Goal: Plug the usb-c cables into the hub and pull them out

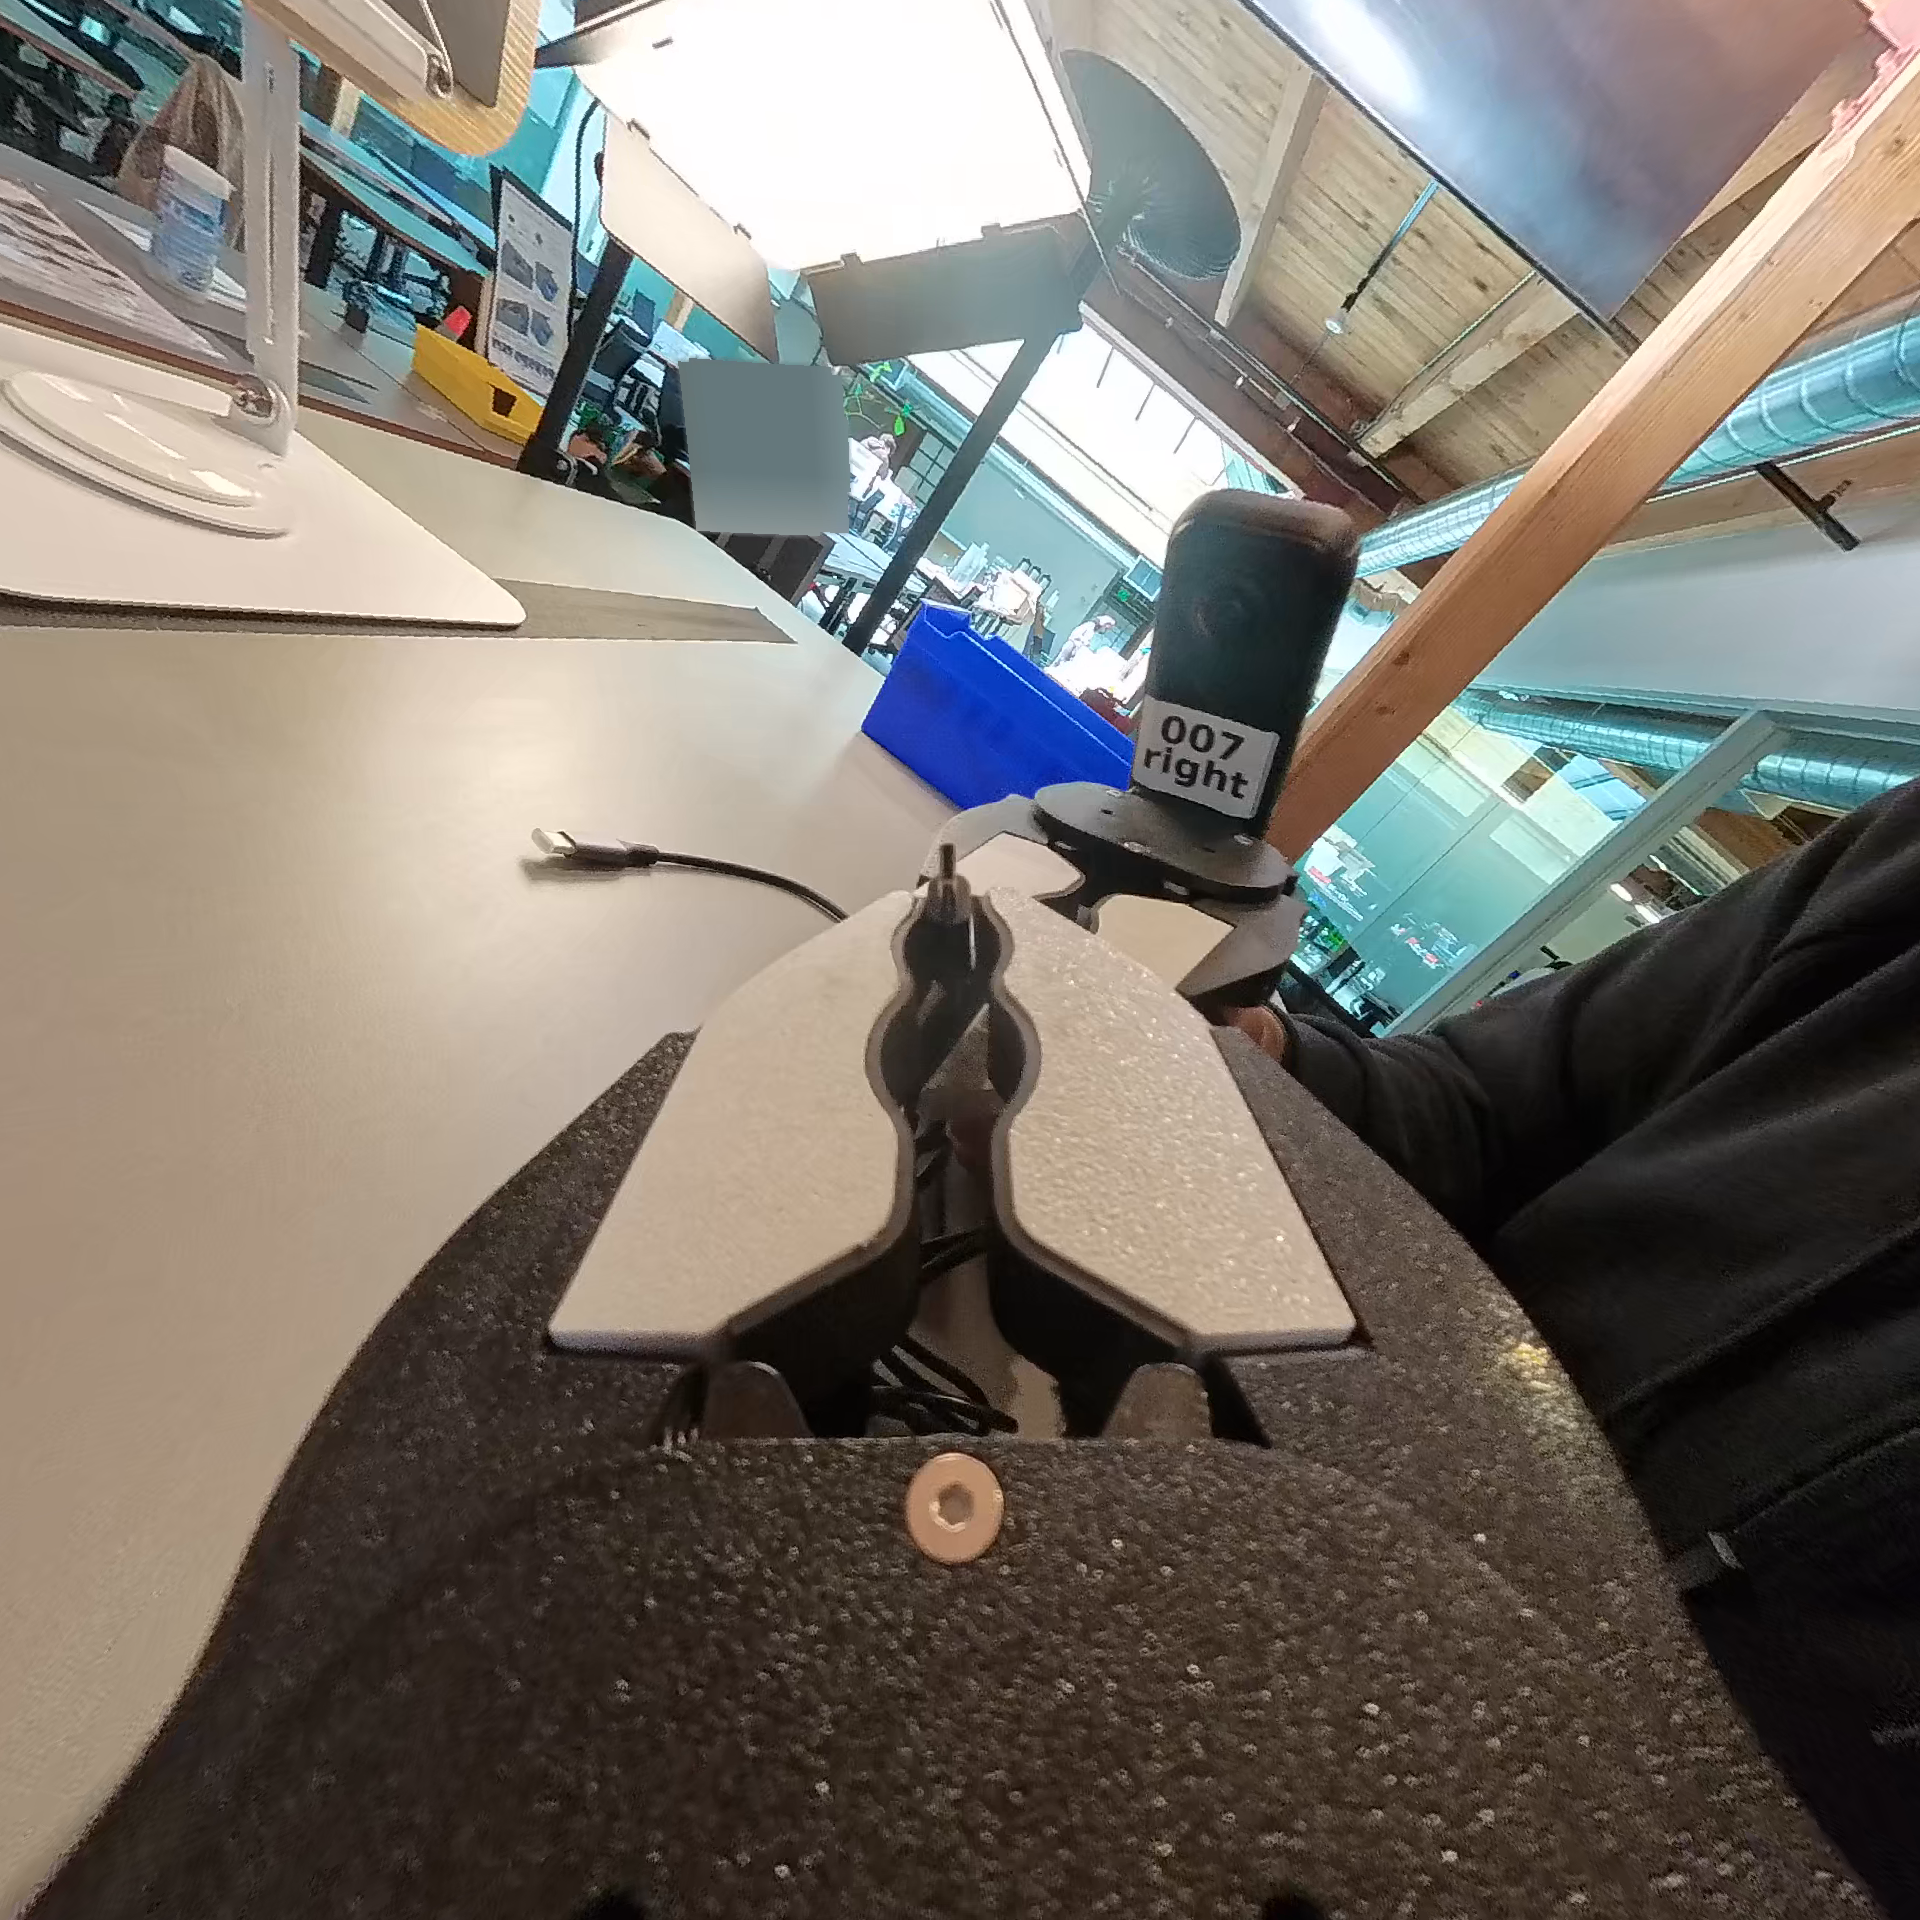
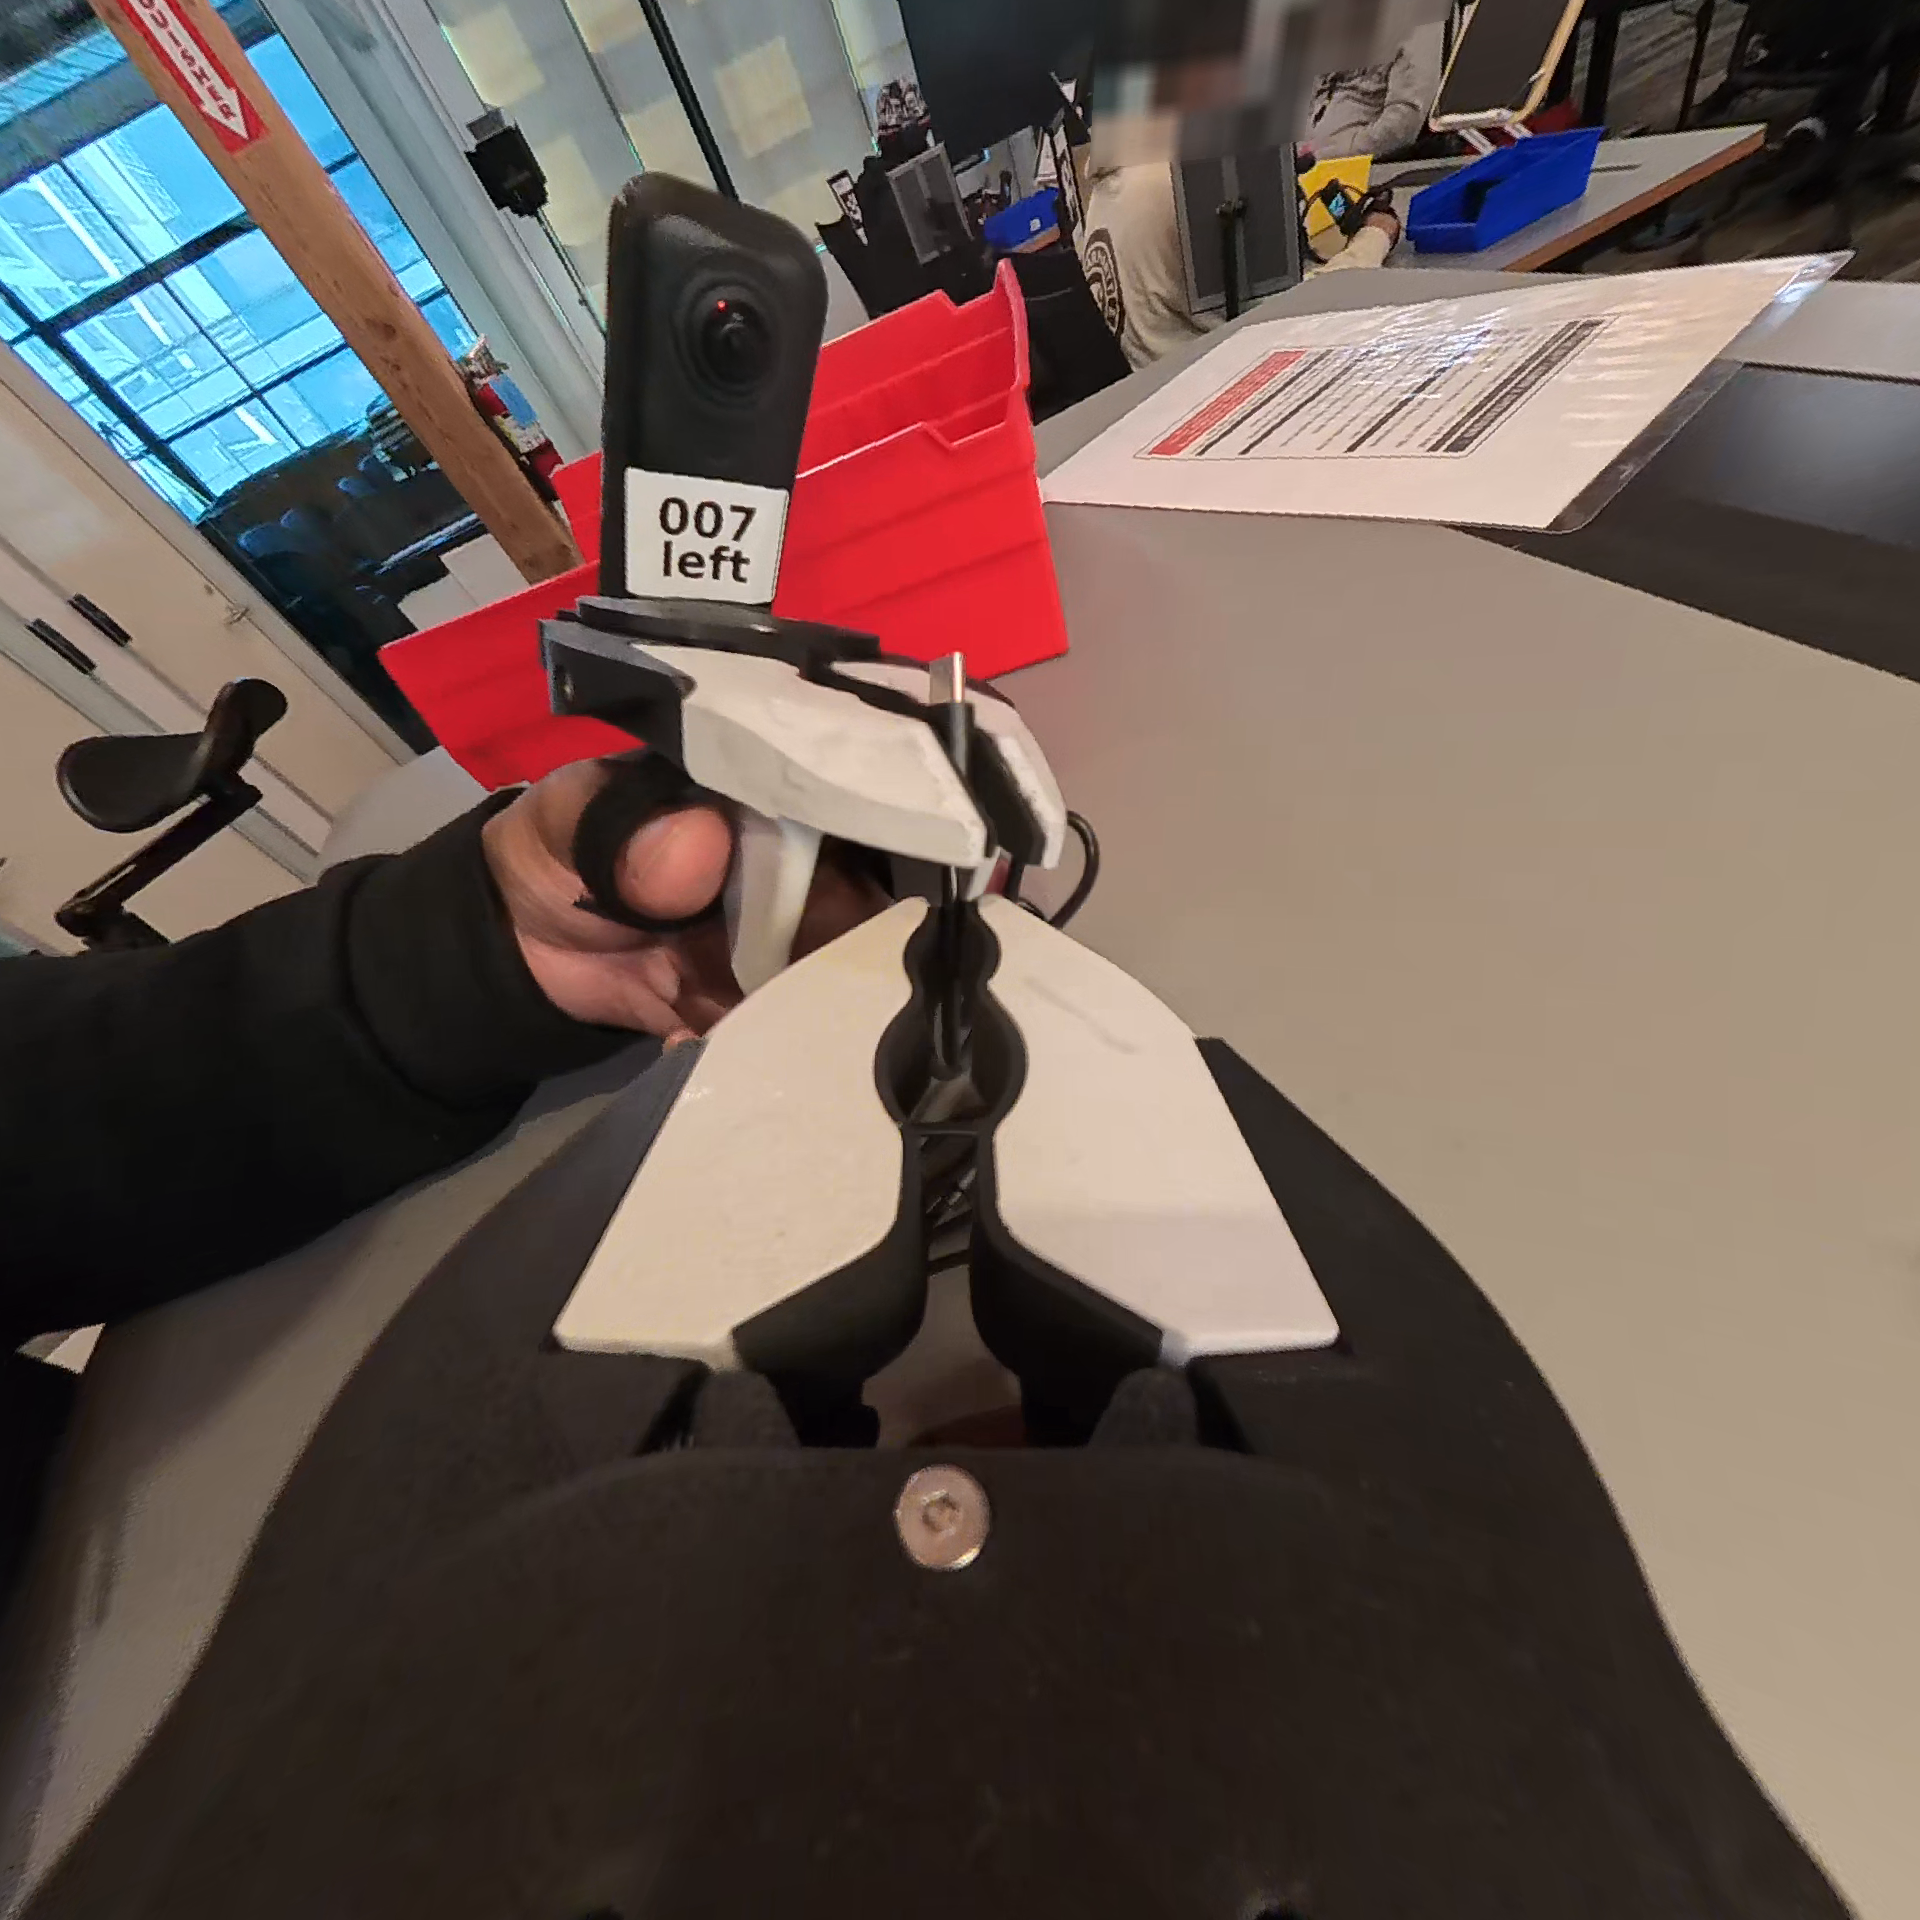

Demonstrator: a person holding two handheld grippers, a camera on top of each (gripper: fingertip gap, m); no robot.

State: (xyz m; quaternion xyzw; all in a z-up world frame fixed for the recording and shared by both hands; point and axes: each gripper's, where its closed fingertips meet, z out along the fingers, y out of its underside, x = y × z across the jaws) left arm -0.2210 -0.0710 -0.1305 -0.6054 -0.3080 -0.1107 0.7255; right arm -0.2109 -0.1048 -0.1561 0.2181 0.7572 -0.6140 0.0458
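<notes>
My left gripper (image 1: pixel 948 914) is shut on a black USB-C plug (image 1: pixel 948 883) that sticks up from its fingertips, with the cable running back between the fingers. It also shows in the right wrist view (image 2: pixel 992 831), holding the same plug (image 2: pixel 948 681) upright just above and ahead of my right gripper (image 2: pixel 951 920). My right gripper is shut on a thin black cable (image 2: pixel 948 997) right below the left one. A second USB-C cable (image 1: pixel 592 854) lies loose on the grey table (image 1: pixel 312 987). No hub is in view.
The right gripper's camera mount (image 1: pixel 1164 873) stands close behind the left fingers. Nearby are a blue bin (image 1: pixel 987 707), stacked red bins (image 2: pixel 894 499), a laminated sheet (image 2: pixel 1403 395), a white round stand (image 1: pixel 135 436) on a grey mat (image 1: pixel 260 571), and black sleeves (image 1: pixel 1662 1143). Both grippers' tips are close together, under 4 cm apart.
</notes>
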